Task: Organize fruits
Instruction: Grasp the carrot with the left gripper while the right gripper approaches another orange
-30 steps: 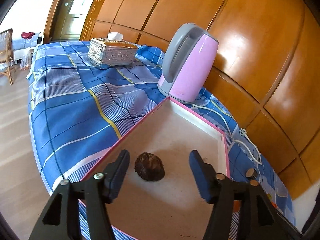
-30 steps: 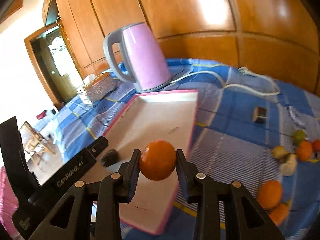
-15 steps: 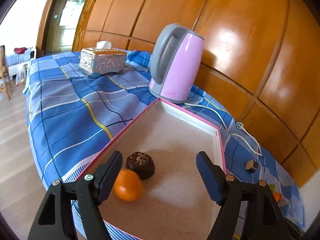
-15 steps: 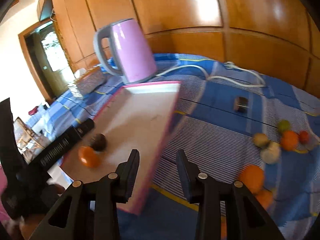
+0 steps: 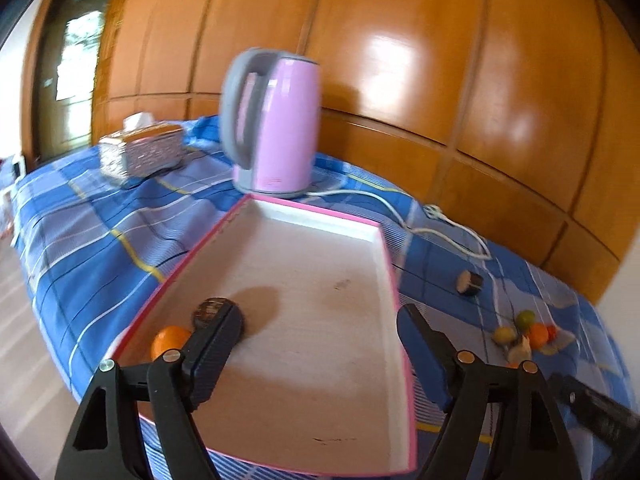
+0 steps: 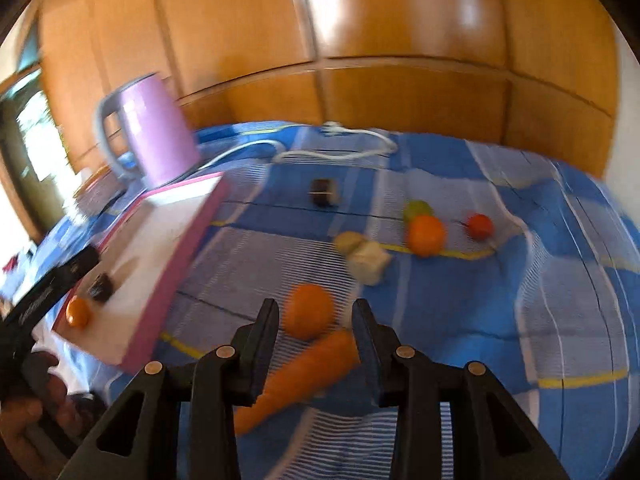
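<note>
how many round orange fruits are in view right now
3: one orange in the tray, one on the cloth between the right gripper's open jaws, one farther back. Others may be hidden.

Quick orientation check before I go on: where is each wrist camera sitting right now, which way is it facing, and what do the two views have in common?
Left wrist: above the near end of the pink-rimmed tray, facing the pink kettle and wood-panelled wall; left gripper open, empty.
Right wrist: over the blue cloth beside the tray, facing loose fruit; right gripper open above an orange and carrot; a hand at lower left.
Shared: tray, kettle, the orange in the tray and the dark fruit.
</note>
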`<state>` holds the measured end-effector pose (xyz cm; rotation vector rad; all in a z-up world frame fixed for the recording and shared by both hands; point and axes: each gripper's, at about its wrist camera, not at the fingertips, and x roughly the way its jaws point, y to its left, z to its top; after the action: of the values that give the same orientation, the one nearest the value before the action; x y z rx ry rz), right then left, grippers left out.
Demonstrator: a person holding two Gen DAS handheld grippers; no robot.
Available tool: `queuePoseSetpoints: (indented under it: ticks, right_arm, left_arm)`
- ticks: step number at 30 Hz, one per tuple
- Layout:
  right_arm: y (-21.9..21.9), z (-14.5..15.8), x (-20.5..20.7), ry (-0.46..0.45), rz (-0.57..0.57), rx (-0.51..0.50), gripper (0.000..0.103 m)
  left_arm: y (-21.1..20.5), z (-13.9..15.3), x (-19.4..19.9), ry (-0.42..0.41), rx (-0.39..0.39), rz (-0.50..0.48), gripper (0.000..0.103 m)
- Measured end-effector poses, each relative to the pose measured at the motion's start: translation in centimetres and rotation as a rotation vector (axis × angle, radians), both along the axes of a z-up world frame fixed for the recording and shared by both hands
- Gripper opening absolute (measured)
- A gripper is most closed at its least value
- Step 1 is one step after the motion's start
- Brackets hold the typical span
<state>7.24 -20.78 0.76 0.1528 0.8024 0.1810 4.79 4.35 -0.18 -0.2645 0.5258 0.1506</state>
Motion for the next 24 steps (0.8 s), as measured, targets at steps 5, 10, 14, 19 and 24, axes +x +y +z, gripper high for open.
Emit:
queuePoseSetpoints:
  ticks: [5,10,14,19,24]
  right_arm:
    - [-3.8,-1.4,0.5,0.071,-0.155,0.129,0.038]
    - [-5.4,-2.3,0.7,0.120,-0.224,0.207,0.038]
    - [-5.4,-2.6,0.9,0.131,-0.228,0.206,0.038]
    - [-5.6,-2.7,0.8,0.131,-0.235,0.213,0.038]
    - [-6.3,-2.8,0.7,0.123,-0.260,0.241,0.038]
  left_arm:
    - [-2.6,0.0,0.1,0.005,0.055,-0.127,0.081]
    - [-5.3,-0.2,-0.2,0.015,0.108,-0.246,0.081]
    - [-7.3,-0.5,-0.2,0.032,0.100,-0.389,0.079]
    - [-10.5,-1.3,0.2,0.075,0.114,-0.573,0.063]
    - [-13.6,-2.4,0.7,0.139,0.158,-0.712,0.041]
